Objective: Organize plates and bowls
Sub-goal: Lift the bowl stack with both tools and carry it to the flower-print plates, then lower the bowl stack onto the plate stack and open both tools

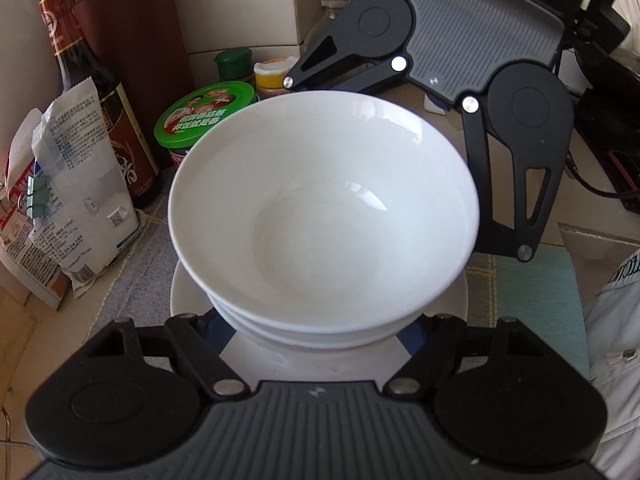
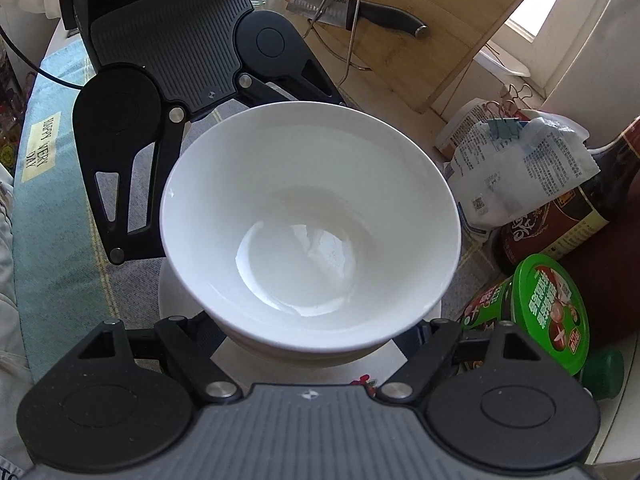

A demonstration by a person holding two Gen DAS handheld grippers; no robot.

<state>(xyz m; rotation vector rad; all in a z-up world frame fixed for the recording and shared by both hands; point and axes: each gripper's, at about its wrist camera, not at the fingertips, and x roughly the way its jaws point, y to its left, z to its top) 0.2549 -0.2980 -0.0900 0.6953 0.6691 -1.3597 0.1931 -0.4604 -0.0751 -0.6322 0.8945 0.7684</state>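
Stacked bowls sit on a plate, with both grippers on opposite sides.

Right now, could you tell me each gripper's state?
Left gripper: spread beside the bowl stack, tips hidden; cannot tell.
Right gripper: the same; cannot tell.

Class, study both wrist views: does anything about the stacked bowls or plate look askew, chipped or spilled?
Nothing stands out. The top bowl sits nested in the bowls below, on the plate; its rim looks intact and it is empty. Both grippers flank the stack.
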